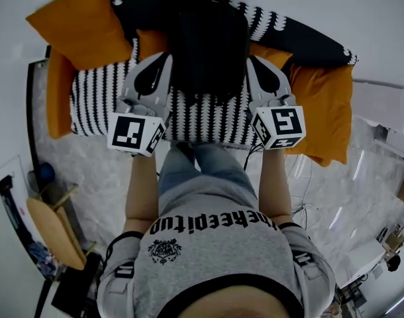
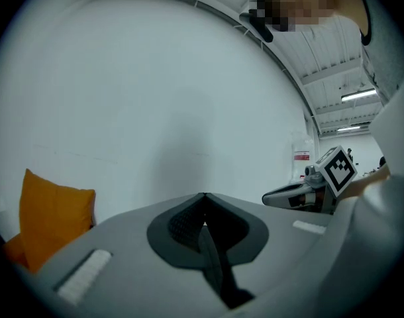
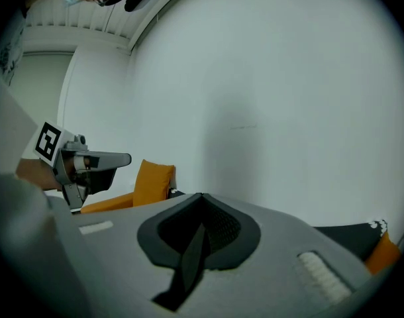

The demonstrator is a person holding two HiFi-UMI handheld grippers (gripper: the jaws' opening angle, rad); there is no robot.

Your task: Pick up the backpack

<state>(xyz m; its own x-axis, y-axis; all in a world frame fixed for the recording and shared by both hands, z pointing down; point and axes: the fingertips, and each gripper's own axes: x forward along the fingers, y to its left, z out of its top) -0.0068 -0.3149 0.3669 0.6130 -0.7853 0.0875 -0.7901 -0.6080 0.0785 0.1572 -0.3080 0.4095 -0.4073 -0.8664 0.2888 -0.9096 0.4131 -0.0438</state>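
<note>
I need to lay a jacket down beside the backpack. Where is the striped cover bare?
Bare striped cover lies between the left orange cushion and the left tool. The middle holds the backpack; the right orange cushion crowds its end.

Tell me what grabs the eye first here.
The black backpack sits mid-way along the striped couch, with bright orange cushions at both ends. The left gripper and right gripper flank it, each with its jaws shut on nothing.
</note>
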